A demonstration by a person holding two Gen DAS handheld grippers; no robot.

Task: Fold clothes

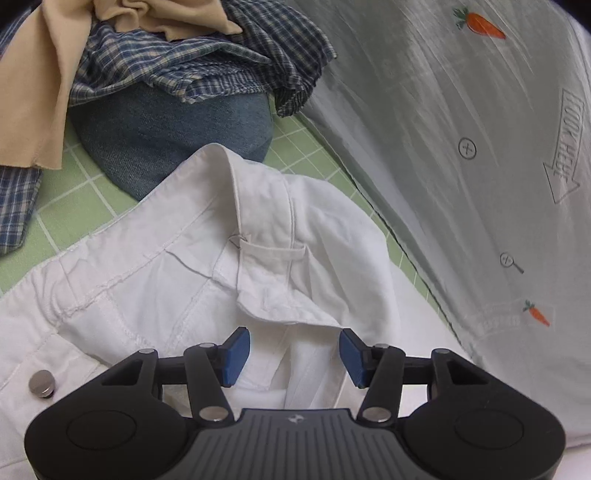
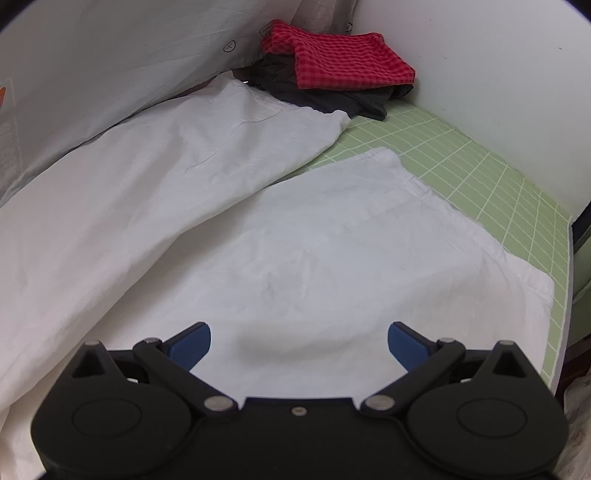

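White trousers point(image 1: 192, 266) flat, perhaps slightly creased, beneath each hand-held gripper point(image 1: 293, 354) point(image 2: 299, 343), jaws apart.

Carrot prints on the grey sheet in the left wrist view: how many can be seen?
2. One carrot is at the top right; the other carrot is lower, near the right edge. Others may be hidden.

The blue denim garment point(image 1: 177, 136) beyond the left tool is largely covered by a blue plaid cloth point(image 1: 177, 59). Ahead of the right tool, a dark garment point(image 2: 325, 98) is mostly hidden under folded red checked fabric point(image 2: 343, 62). White trousers point(image 2: 295, 240) are cut off by the tool bodies.
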